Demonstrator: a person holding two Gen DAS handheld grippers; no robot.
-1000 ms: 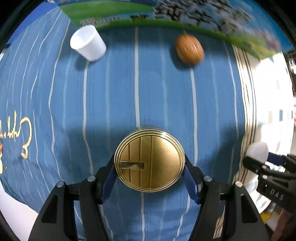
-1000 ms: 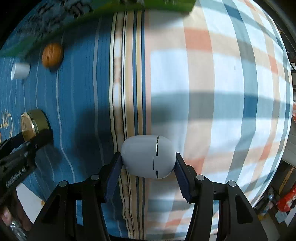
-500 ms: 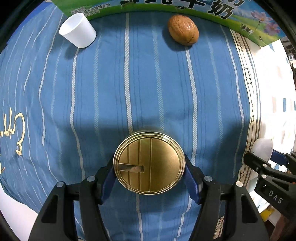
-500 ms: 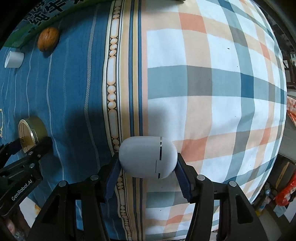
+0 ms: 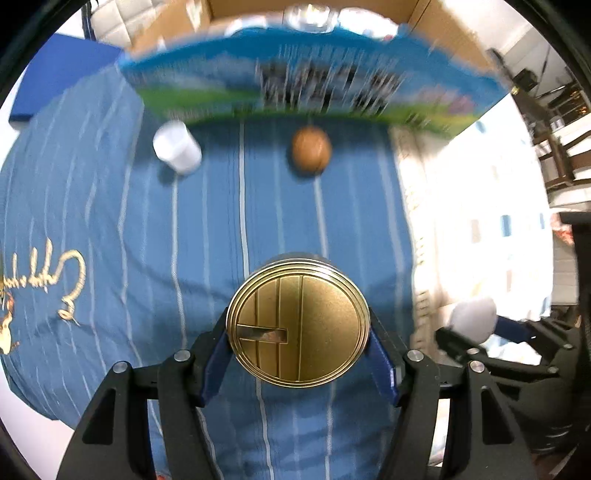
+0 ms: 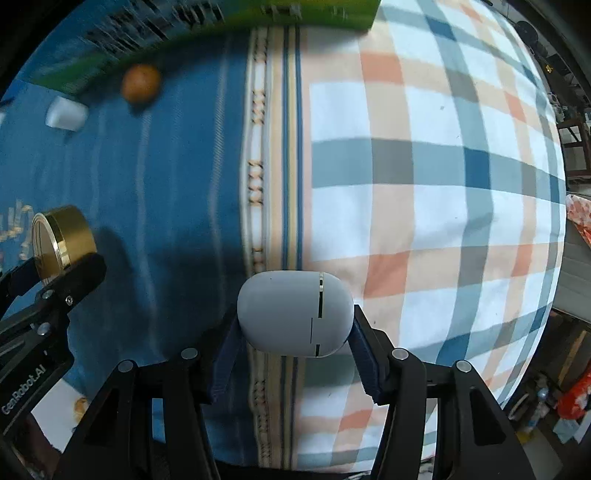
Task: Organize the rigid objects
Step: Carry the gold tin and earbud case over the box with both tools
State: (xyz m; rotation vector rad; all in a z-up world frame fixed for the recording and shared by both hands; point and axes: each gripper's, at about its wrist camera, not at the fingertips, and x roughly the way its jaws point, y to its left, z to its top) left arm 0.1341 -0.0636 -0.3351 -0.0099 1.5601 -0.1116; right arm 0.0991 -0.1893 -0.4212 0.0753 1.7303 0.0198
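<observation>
My left gripper [image 5: 298,341] is shut on a round gold tin [image 5: 297,325] and holds it above the blue striped cloth [image 5: 110,229]. My right gripper [image 6: 295,332] is shut on a white egg-shaped case [image 6: 291,312] with a gold seam, held above the cloth's patterned border. A white cup [image 5: 177,151] and a brown walnut [image 5: 311,149] lie on the blue cloth at the far side, in front of a printed carton [image 5: 295,81]. The tin [image 6: 61,242], cup [image 6: 66,112] and walnut [image 6: 141,83] also show in the right wrist view. The white case [image 5: 474,319] shows at the right of the left wrist view.
The carton [image 6: 184,26] stands open along the far edge, with shiny items inside. A plaid cloth [image 6: 443,166] covers the right half of the surface. Gold script [image 5: 66,280] is stitched at the blue cloth's left. Furniture and clutter stand beyond the right edge.
Both grippers have tilted up and drawn back, each still holding its object. The carton, cup and walnut have dropped lower in view, and the carton's open top now shows.
</observation>
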